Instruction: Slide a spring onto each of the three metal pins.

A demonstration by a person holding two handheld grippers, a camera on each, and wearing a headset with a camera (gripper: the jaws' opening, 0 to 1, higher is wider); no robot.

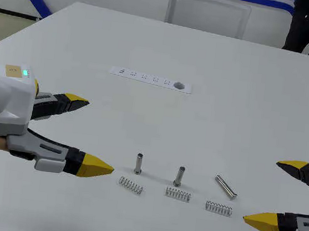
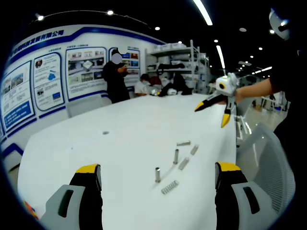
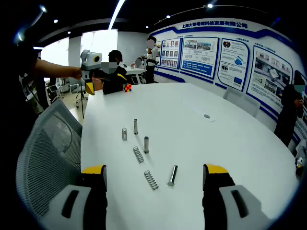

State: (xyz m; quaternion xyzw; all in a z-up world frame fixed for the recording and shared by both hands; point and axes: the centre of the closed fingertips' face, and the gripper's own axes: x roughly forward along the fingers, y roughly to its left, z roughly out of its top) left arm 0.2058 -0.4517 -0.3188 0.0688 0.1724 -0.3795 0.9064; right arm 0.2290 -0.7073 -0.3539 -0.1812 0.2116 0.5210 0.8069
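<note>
Worktop: white table with a rounded edge.

Left gripper: grey and white body, black jaws with yellow tips. The jaws stood wide apart with nothing between them. It hung above the table at the left of the row of parts, its lower tip near the left spring and apart from it.

Right gripper: same make. Its jaws were likewise spread wide and held nothing. It hung at the right end of the row, its lower tip just past the right spring.

Pins, three, metal, in a row across the table between the two grippers:
- left pin: upright on its wider base.
- middle pin: upright on its wider base.
- right pin: flat on its side, at a slant to the row.

Springs, three, small coils, all flat on the table on the person's side of the pins:
- left spring: just beside the foot of the left pin.
- middle spring: just in front of the middle pin.
- right spring: just in front of the lying pin, apart from it.

Each spring lay loose and separate from its pin.

Power strip: white, set flush into the table beyond the pins, with a round fitting at its right end.

Chair: pale grey, at the far edge.

Mesh chair: at the table's near side, seen in the right gripper view.

Cube: multicoloured, at the table's far end.

Display boards: blue and white, on the wall.
</note>
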